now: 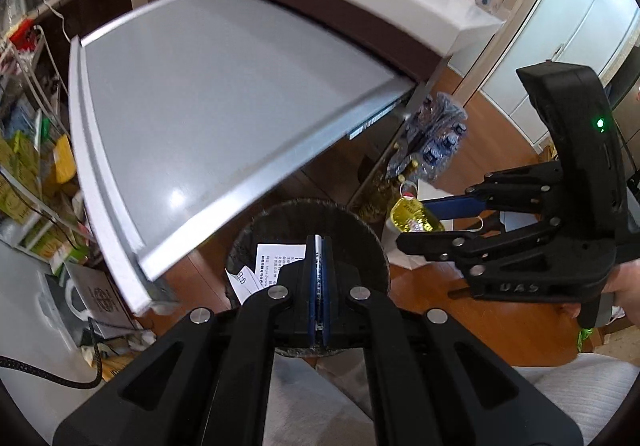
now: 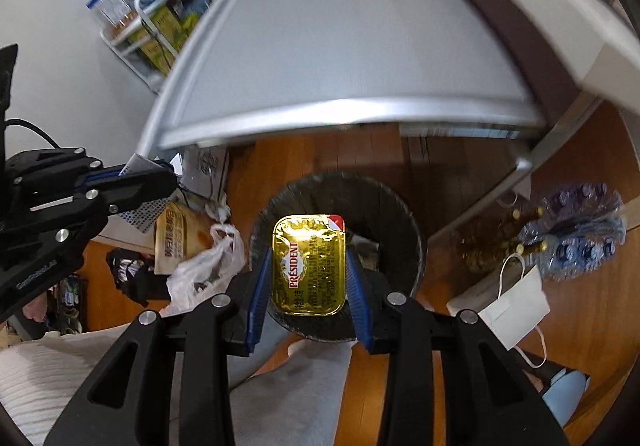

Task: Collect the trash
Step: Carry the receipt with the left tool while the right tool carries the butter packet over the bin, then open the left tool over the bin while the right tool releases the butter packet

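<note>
While we hold it over the bin, the gold butter packet (image 2: 308, 265) sits clamped between the right gripper (image 2: 308, 266) and its blue pads (image 2: 259, 286), which press on both long sides. Its foil lid is shiny and crinkled, with red "PRÉSIDENT" lettering and a red corner tab at the far right. Directly below it we see the round dark trash bin (image 2: 404, 205) on the wooden floor (image 2: 580, 310). Our left gripper (image 1: 319, 282) is squeezed shut on a thin white paper strip (image 1: 318, 246), also above the bin (image 1: 360, 230), where printed white paper slips (image 1: 280, 260) already lie. Beyond the bin, a grey pull-out table top (image 2: 340, 45) juts toward us. A white plastic bag (image 2: 208, 266) lies left of the bin, and a white paper bag (image 2: 516, 306) lies right.
</note>
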